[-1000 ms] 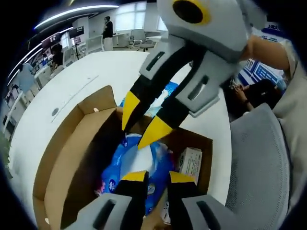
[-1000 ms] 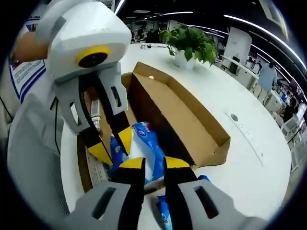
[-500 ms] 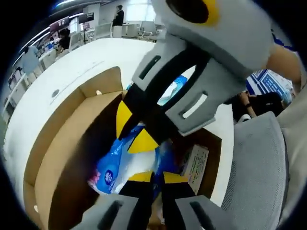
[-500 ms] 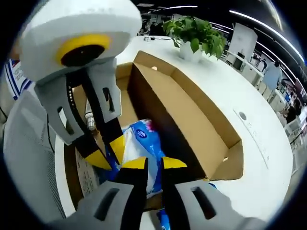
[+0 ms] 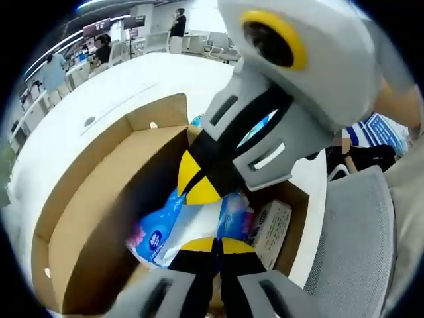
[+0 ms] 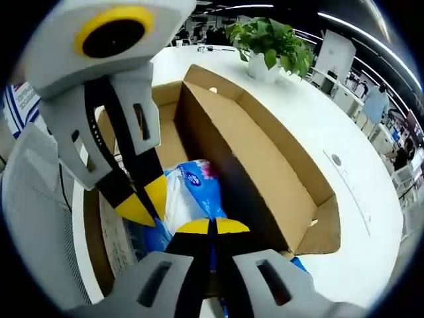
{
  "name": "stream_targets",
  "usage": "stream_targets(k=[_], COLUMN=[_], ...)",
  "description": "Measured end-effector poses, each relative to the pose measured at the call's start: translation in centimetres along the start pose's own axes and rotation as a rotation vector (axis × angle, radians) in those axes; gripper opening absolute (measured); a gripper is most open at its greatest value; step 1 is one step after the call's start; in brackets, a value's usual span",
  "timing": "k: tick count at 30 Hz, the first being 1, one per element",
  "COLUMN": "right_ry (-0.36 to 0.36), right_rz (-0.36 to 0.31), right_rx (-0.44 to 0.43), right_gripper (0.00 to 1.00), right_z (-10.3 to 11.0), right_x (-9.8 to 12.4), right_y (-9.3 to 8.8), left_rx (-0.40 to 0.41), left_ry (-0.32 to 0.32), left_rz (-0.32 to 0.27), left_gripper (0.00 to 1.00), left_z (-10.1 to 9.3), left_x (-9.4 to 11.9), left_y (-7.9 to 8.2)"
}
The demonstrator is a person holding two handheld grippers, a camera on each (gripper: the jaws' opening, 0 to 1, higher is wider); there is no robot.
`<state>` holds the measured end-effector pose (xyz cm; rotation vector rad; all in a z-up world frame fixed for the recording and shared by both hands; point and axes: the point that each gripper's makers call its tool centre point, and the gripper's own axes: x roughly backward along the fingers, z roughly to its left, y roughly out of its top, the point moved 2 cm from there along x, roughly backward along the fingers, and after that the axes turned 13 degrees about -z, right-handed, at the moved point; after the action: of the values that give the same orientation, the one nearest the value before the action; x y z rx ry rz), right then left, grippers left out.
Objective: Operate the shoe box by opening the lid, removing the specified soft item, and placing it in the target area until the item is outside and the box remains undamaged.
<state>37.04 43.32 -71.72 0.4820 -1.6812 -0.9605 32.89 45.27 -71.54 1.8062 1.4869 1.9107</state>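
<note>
Big open office w/ a round white table (image 6: pixel 344 132) and a potted plant (image 6: pixel 268 46) at the top of the right gripper view; cardboard shoe box (image 5: pixel 86 218) sits mid-frame, lid already flipped open. Left gripper (image 5: pixel 214 244) and right gripper (image 6: pixel 212 226) both have jaws pinched together on the crinkly blue-and-white plastic pack (image 5: pixel 162 228) down inside the box, lower centre. Looks like the lift-out step; next prob a slow straight pull so the thin box walls don't tear; soft pack will sag.

White table (image 6: pixel 371 192), potted plant (image 6: pixel 268 50), grey mesh chair (image 5: pixel 354 245), ceiling light strips (image 6: pixel 351 25).
</note>
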Motion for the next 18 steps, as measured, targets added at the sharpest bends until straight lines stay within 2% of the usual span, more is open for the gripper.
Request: stream_targets(k=[7, 18], right_ry=[-0.002, 0.003], right_rz=[-0.054, -0.162], right_rx=[-0.007, 0.005], right_gripper=[0.00, 0.00], right_z=[0.3, 0.6], right_x=[0.7, 2.9], right_y=[1.9, 6.3], left_rx=[-0.010, -0.009], left_ry=[0.033, 0.097], left_rz=[-0.023, -0.078], left_gripper=[0.00, 0.00], left_z=[-0.1, -0.2], left_x=[1.0, 4.6], left_y=[1.1, 3.3])
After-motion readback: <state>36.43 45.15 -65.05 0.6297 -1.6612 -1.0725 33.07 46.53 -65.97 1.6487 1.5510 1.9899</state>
